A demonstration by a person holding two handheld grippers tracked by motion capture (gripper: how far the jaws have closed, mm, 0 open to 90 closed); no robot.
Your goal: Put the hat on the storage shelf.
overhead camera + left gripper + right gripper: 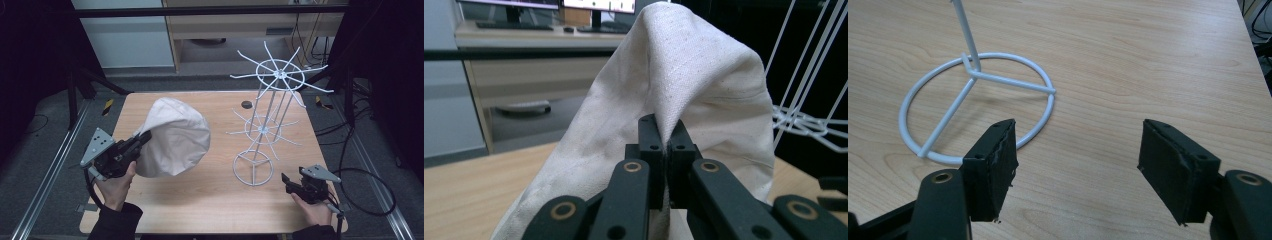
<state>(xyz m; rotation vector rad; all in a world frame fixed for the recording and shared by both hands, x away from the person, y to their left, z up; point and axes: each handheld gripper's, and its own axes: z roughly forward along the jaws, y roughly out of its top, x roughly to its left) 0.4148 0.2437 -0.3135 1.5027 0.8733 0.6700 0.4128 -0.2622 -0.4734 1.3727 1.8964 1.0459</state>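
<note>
A cream cloth cap (172,137) hangs bulging above the left half of the wooden table (210,200). My left gripper (145,136) is shut on its edge; in the left gripper view the cloth (684,85) rises from between the closed jaws of the gripper (667,137). A white wire rack (270,100) with radiating arms stands on the right half, on a ring base (253,167). My right gripper (286,179) rests low near the front right, just right of that ring base (975,100). Its jaws stand wide apart (1078,160) with bare table between them.
A small dark round spot (246,104) lies on the table behind the rack. Black frame poles and cables surround the table, and a cable (370,190) trails off the right side. Bare wood stretches along the front edge between my hands.
</note>
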